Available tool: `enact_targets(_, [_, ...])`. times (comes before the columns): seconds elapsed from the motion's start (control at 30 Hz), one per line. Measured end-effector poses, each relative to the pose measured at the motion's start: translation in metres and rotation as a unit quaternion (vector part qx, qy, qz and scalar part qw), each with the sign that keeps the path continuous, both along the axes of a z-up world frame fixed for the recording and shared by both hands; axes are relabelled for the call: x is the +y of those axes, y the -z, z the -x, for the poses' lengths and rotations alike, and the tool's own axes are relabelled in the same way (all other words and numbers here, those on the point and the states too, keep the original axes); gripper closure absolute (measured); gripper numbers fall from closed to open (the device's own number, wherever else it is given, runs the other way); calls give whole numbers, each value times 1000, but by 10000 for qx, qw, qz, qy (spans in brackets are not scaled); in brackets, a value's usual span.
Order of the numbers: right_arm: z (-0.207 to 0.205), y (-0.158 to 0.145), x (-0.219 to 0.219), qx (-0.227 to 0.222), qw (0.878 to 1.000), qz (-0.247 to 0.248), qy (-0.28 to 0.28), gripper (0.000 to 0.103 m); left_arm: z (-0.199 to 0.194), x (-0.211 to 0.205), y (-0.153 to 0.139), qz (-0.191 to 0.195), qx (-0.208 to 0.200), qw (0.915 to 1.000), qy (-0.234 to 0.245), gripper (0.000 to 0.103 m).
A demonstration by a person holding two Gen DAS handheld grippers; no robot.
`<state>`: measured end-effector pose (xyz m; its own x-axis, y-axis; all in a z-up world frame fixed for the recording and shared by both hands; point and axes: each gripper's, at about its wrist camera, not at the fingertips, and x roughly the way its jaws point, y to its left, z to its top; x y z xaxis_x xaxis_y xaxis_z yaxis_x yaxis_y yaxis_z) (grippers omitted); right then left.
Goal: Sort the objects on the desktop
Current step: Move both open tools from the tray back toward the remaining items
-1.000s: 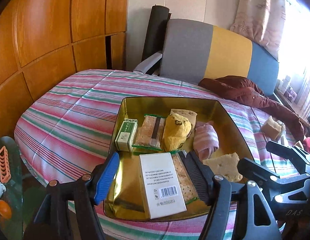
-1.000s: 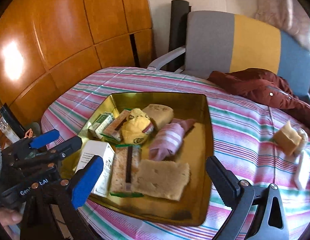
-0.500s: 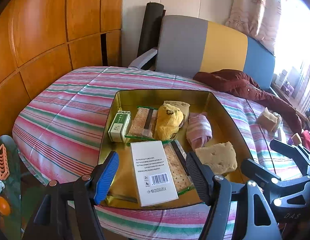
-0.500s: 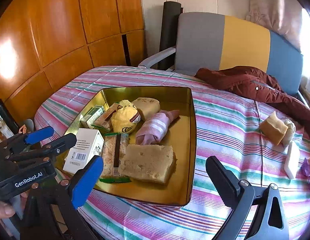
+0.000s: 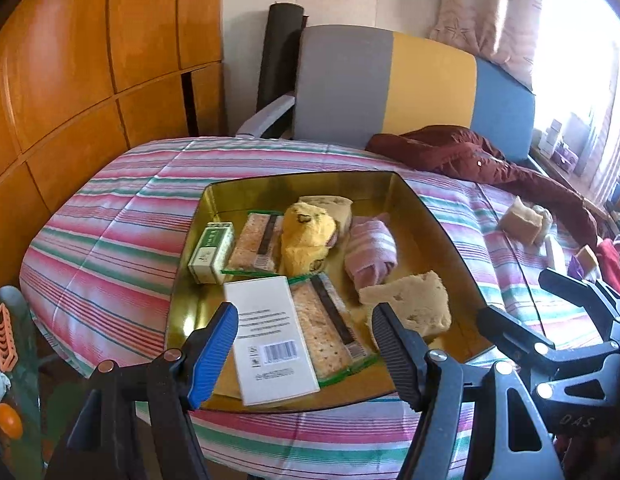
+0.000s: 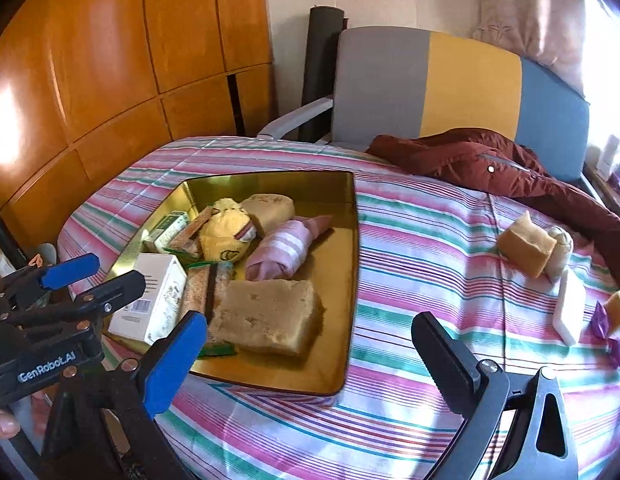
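Note:
A gold tray (image 5: pixel 230 196) (image 6: pixel 349 264) sits on the striped cloth. It holds a white barcode box (image 5: pixel 270 336), a small green-and-white box (image 5: pixel 212 252), two cracker packets (image 5: pixel 256 244), a yellow plush (image 5: pixel 306 240), a pink striped roll (image 5: pixel 371 256) and a tan sponge (image 5: pixel 409 304) (image 6: pixel 266 320). My left gripper (image 5: pixel 304 312) (image 6: pixel 116 270) hovers open over the tray's near edge, above the white box. My right gripper (image 6: pixel 310 320) (image 5: pixel 513 294) is open near the tray's right front corner, holding nothing.
On the cloth right of the tray lie another sponge (image 6: pixel 525 246), a cream bundle (image 6: pixel 561 246), a white block (image 6: pixel 569 306) and purple bits (image 6: pixel 601 314). A maroon jacket (image 6: pixel 489 164) lies at the back by a grey, yellow and blue chair (image 6: pixel 429 80). Wood panels (image 6: pixel 90 60) stand left.
Both grippers have drawn back from the tray, which now looks smaller and farther. The right view has swung right, bringing more loose items into sight. Both grippers stay equally open.

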<state>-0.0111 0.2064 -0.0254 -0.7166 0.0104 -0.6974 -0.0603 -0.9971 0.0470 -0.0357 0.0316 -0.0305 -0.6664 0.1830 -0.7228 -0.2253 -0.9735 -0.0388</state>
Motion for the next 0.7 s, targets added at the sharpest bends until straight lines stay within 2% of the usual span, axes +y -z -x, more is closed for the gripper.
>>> enact_targets(0.4, [-14, 5, 40, -65, 9986, 1, 534, 0, -8, 40, -1, 160, 12, 9986, 508, 32])
enact_targets(0.7, [-26, 12, 81, -197, 9941, 29, 1070, 0, -16, 75, 1, 171, -26, 9941, 1071, 32])
